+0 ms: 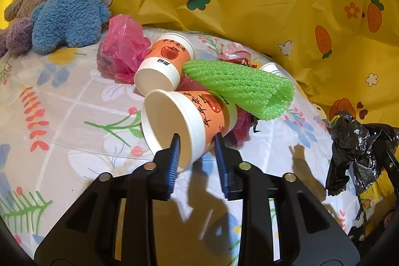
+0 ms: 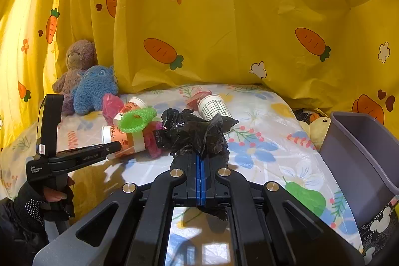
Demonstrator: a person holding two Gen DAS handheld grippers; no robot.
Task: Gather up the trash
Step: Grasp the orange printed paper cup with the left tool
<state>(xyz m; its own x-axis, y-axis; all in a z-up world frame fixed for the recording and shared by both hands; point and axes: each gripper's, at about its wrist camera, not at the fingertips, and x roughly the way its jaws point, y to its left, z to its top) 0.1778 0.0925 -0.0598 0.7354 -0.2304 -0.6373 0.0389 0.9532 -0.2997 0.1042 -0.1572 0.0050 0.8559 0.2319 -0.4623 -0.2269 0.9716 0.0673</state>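
An orange-and-white paper cup (image 1: 189, 116) lies on its side on the flowered cloth (image 1: 74, 116). My left gripper (image 1: 197, 141) is shut on its lower wall, with one finger inside the mouth and the other outside. The right wrist view shows that gripper (image 2: 113, 147) at the same cup (image 2: 124, 138). My right gripper (image 2: 200, 160) is shut on a crumpled black plastic bag (image 2: 194, 133), held just above the cloth; the bag (image 1: 356, 153) also hangs at the right of the left wrist view.
Behind the held cup lie a second orange cup (image 1: 164, 64), a green foam net (image 1: 239, 86), a pink plastic bag (image 1: 122, 46) and a red wrapper (image 1: 234, 54). A gridded white cup (image 2: 214, 107) lies farther back. A grey-purple bin (image 2: 361, 153) stands right. Plush toys (image 2: 87, 81) sit back left.
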